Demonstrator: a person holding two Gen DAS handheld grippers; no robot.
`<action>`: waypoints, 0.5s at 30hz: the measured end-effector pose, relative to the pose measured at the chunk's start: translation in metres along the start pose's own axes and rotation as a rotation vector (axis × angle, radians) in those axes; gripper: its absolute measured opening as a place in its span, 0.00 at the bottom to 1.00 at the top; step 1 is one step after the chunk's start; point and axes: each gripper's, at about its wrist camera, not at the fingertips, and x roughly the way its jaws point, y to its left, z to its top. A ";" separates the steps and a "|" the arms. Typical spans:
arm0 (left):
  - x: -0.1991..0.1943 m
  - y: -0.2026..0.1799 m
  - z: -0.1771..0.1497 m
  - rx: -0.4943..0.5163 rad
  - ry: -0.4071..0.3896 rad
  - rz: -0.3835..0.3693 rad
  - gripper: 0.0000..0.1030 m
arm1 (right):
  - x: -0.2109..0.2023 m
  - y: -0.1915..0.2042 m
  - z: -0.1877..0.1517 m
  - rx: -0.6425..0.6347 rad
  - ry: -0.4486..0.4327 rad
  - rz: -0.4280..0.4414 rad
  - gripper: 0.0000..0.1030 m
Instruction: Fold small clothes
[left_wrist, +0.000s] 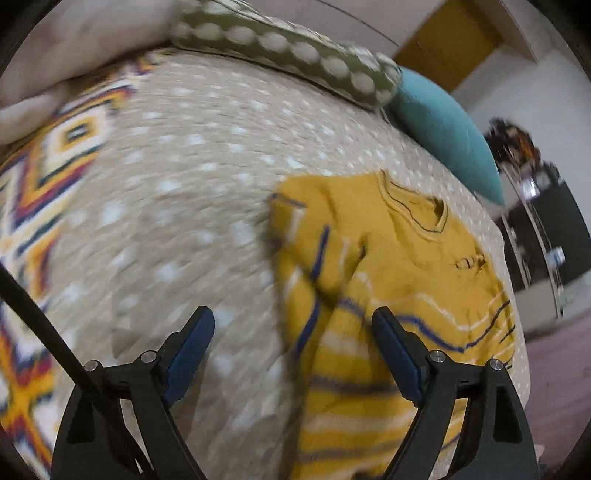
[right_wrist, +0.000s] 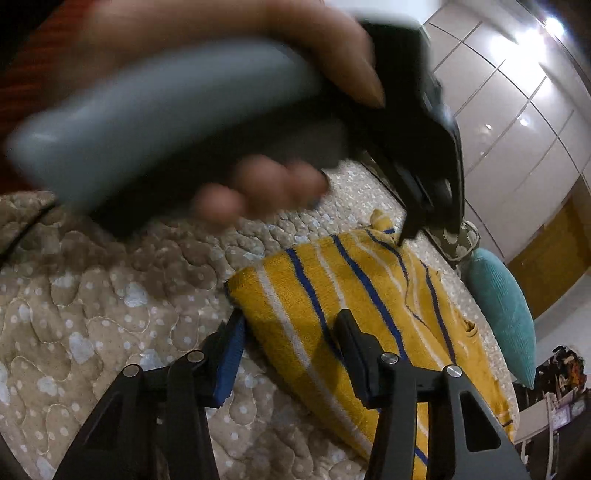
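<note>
Black gripper fingers with blue pads fill the bottom of both wrist views. Seen from its own camera, the right gripper (right_wrist: 291, 350) straddles the near corner of a yellow striped sweater (right_wrist: 369, 302): one pad sits off the cloth at 9 o'clock over the bed cover (right_wrist: 92, 295), the other rests over the stripes at 3 o'clock. Its jaws are about half apart, with the hem edge between them, and I cannot tell whether the pads press the cloth yet.

The sweater lies flat on the spotted quilted bed cover, its long axis running from the right gripper's tips away toward 2 o'clock, ending near a teal cushion (right_wrist: 506, 310).

The left gripper (left_wrist: 293, 347) is spread wide and holds nothing. From its blurred view, the sweater lies at 1 to 3 o'clock, with a folded sleeve edge just past its tips. In the right view, a person's hand (right_wrist: 258, 184) carries this gripper above the far hem at 12 o'clock.

Judging by this, the right gripper is nearer to a grasp, and the fold would likely run along the sweater's length.
</note>
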 end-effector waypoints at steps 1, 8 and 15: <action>0.008 -0.004 0.006 0.013 0.019 -0.013 0.84 | 0.000 0.001 0.000 -0.003 0.003 -0.002 0.52; 0.030 -0.023 0.029 0.082 0.106 -0.070 0.25 | -0.002 0.007 0.005 -0.026 0.001 0.009 0.13; -0.008 -0.045 0.035 0.069 0.039 -0.086 0.16 | -0.026 -0.027 0.004 0.131 -0.078 0.021 0.09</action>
